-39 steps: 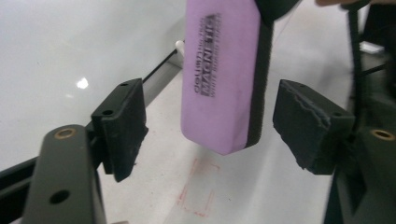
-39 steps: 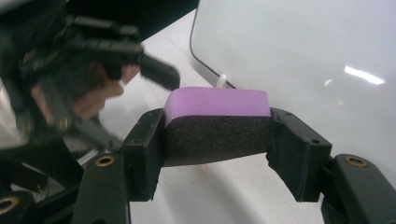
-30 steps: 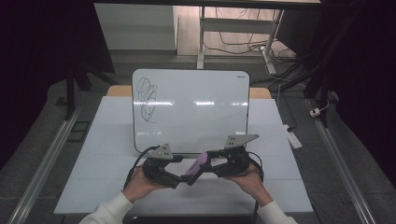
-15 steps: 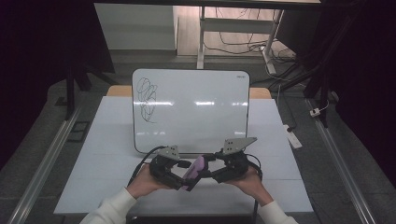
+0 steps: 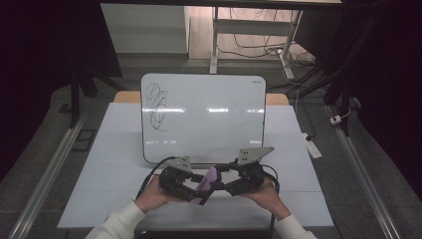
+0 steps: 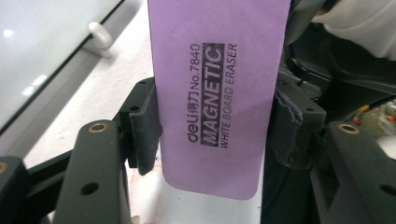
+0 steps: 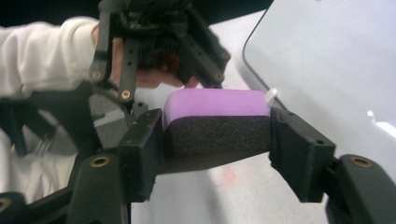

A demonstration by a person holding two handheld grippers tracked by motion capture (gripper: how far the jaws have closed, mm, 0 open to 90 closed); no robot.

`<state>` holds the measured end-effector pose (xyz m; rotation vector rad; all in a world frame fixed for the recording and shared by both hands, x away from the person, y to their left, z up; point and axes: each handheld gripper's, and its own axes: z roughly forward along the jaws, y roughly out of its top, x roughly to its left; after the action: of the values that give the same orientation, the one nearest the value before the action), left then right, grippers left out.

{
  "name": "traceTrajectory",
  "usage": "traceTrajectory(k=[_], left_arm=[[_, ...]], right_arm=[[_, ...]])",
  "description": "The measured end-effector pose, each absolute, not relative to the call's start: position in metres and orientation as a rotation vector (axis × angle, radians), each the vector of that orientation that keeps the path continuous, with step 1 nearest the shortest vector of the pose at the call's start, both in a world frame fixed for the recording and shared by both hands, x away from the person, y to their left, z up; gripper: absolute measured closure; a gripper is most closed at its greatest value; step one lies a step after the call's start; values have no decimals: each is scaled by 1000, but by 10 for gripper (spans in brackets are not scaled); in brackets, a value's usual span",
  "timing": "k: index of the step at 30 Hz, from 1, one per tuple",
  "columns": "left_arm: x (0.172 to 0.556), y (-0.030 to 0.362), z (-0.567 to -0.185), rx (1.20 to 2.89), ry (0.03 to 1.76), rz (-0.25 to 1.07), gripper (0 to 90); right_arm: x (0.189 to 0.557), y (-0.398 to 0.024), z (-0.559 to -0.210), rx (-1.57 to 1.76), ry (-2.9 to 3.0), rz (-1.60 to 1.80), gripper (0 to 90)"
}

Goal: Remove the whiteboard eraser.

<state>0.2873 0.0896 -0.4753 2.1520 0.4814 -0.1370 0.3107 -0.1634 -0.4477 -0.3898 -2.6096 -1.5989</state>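
Table (image 5: 124,199): both jaws part-open, apparently touching eraser (image 6: 217,98).

You work at white table (image 5: 114,194), rectangular, pale top. Whiteboard (image 5: 209,117) rests on it, far edge to middle, slightly left of centre; black scribble in board's upper left corner. Board's small white foot (image 6: 99,37) sits on table surface beside its black rim. Faint reddish smudge (image 7: 225,177) marks surface near your edge.
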Motion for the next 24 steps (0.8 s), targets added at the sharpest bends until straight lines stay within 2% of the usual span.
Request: traceTrajectory(k=[5, 13, 24], left_arm=[[287, 95, -473, 2152, 515, -90, 412], [283, 109, -465, 2132, 618, 63, 412], [279, 128, -452, 2105, 702, 179, 411]], right_arm=[[311, -174, -445, -501, -2599, -1718, 266], [308, -196, -449, -693, -2695, -1776, 256], [298, -230, -466, -922, -2831, -1790, 262]])
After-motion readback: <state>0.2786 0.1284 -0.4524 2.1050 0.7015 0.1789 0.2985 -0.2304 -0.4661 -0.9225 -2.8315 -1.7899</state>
